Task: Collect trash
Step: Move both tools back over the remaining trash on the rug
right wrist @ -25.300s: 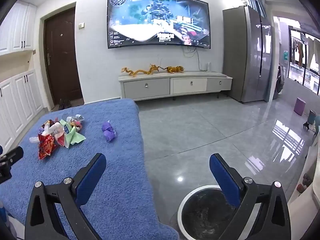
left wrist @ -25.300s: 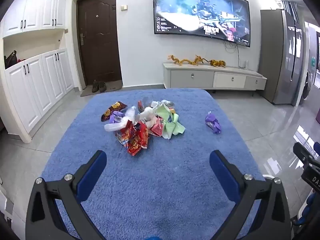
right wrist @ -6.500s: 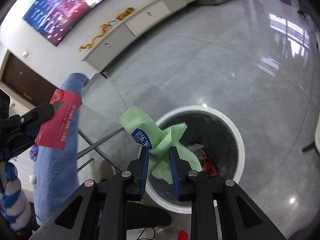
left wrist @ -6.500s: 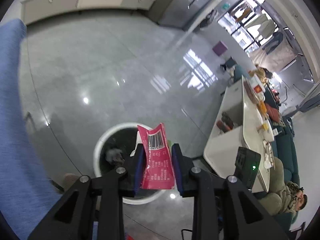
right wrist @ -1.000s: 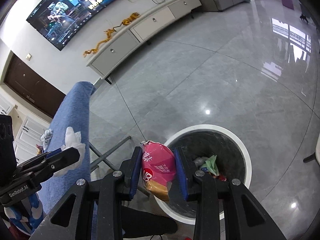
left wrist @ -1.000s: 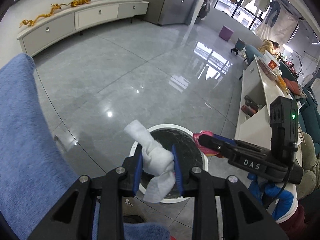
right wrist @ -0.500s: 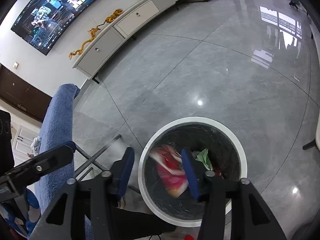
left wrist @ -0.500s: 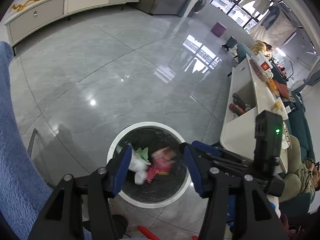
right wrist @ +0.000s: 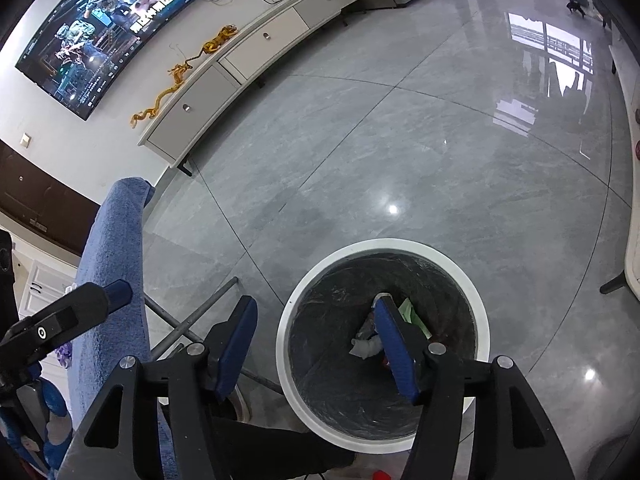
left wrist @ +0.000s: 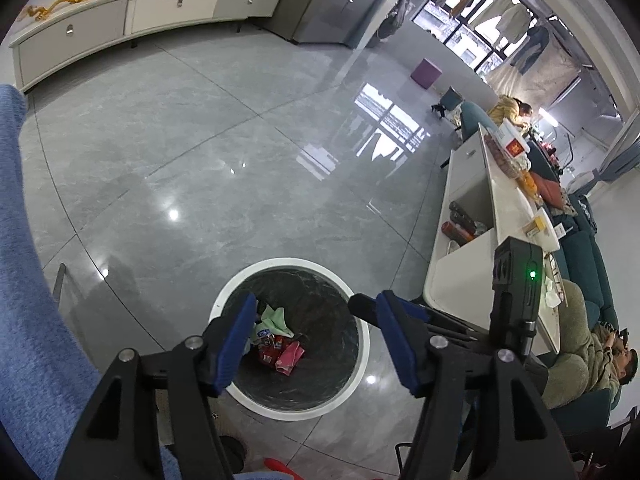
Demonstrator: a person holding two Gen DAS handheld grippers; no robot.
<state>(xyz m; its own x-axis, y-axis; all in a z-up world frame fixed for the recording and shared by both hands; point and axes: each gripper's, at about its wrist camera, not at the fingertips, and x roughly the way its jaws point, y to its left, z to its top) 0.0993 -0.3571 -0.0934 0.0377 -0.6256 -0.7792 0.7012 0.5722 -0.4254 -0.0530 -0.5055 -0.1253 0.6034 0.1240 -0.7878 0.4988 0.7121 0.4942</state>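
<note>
Bin [left wrist: 362, 354] upright, mouth facing up, trash [left wrist: 280, 346] inside; left claw [left wrist: 314, 340], right claw [right wrist: 316, 344] empty, jaws opening above.

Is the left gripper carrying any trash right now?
No. The left gripper has opening jaws with nothing between them, and the wrappers lie at the bottom of the bin.

A home living room: a wall TV [right wrist: 116, 20] above a low cabinet [right wrist: 248, 60], sofa [left wrist: 580, 340] and tiled floor [left wrist: 240, 160] beyond the claw.
</note>
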